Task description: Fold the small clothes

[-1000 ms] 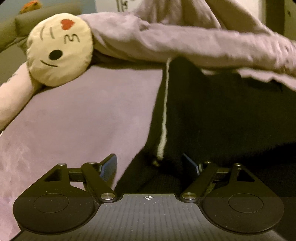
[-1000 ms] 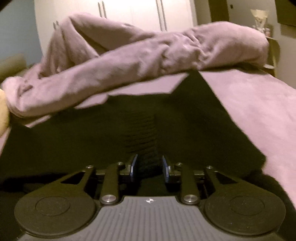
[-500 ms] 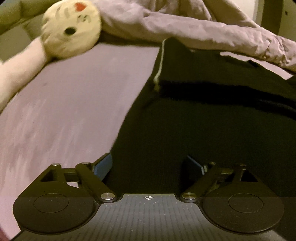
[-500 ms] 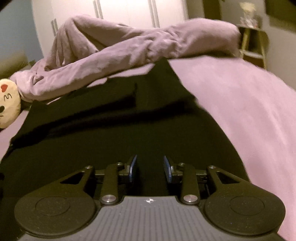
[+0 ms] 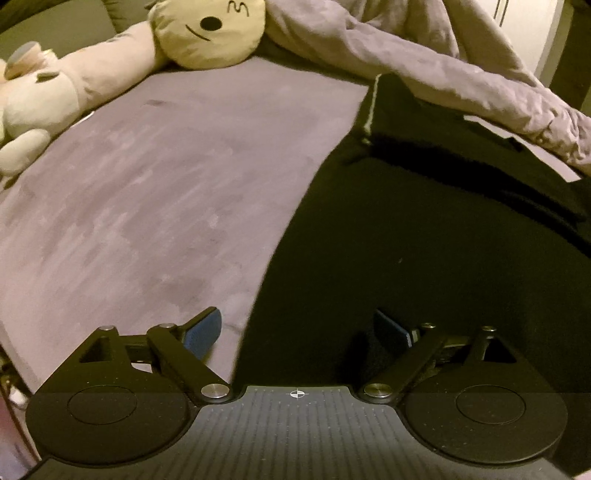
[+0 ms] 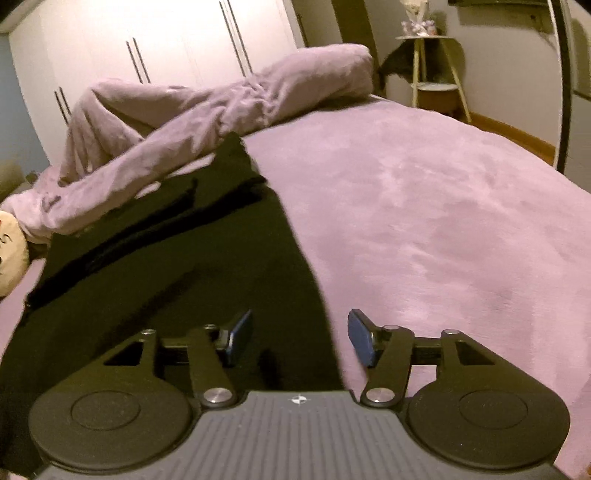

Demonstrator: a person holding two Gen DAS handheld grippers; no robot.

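Note:
A black garment (image 5: pixel 424 251) lies spread flat on the purple bed cover (image 5: pixel 147 184), with a folded band across its far part and a white cord (image 5: pixel 369 118) at its far left corner. My left gripper (image 5: pixel 297 332) is open and empty above the garment's near left edge. In the right wrist view the same garment (image 6: pixel 177 273) fills the left half. My right gripper (image 6: pixel 300 338) is open and empty above its near right edge, one finger over the cloth, the other over the bed cover (image 6: pixel 443 221).
A crumpled lilac blanket (image 6: pixel 207 122) lies across the far side of the bed, touching the garment's far edge. A yellow plush head (image 5: pixel 210 29) and pale plush toys (image 5: pixel 37 96) lie at the far left. A white wardrobe (image 6: pixel 147 44) and a small side table (image 6: pixel 436 74) stand beyond the bed.
Both grippers have pulled back and risen from the garment. The right gripper, nearly shut around the cloth a second ago, has opened wide. The garment now lies flat.

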